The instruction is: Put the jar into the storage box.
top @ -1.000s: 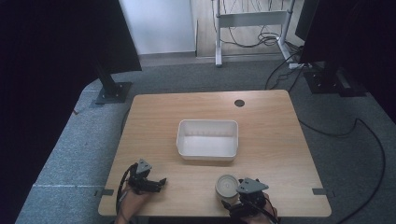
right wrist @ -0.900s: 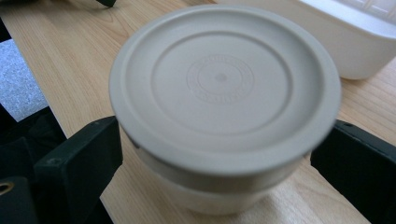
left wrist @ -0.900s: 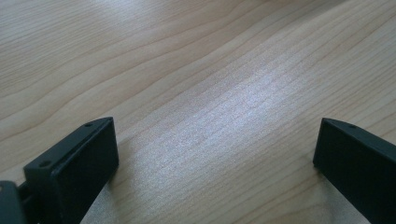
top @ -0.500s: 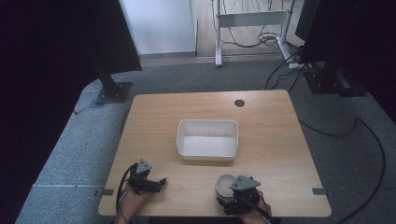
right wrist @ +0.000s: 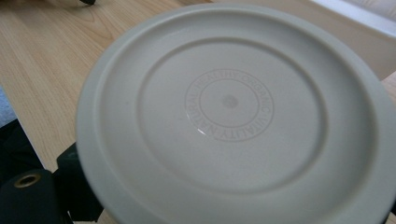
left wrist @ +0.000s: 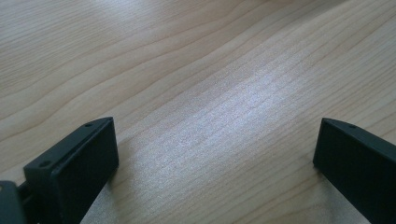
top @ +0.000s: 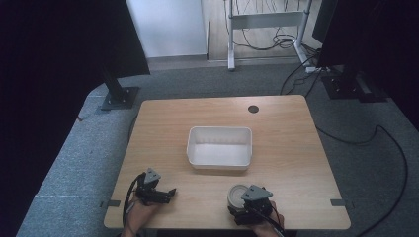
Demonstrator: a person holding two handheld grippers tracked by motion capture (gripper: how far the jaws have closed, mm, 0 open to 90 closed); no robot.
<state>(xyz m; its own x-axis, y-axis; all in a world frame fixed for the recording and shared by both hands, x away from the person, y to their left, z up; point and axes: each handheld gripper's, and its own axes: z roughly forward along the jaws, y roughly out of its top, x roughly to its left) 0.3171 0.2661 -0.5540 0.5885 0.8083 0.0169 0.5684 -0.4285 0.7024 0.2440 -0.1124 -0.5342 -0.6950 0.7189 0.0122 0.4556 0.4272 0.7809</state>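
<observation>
Right claw (top: 240,206) seemingly around the round container (right wrist: 233,116) — near table edge.

We're looking at what seems to be a lab or office test room: a plain wooden table (top: 276,128) with a cable hole (top: 253,109) stands on grey carpet (top: 74,163), dark stands (top: 118,96) flank it, loose cables (top: 380,143) trail across the floor, and a white desk frame (top: 262,22) sits beyond.

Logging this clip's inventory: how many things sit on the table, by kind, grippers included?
White rectangular tub: 1
Round beige lidded container: 1
Handheld grippers: 2, left gripper and right gripper
Total: 4
</observation>
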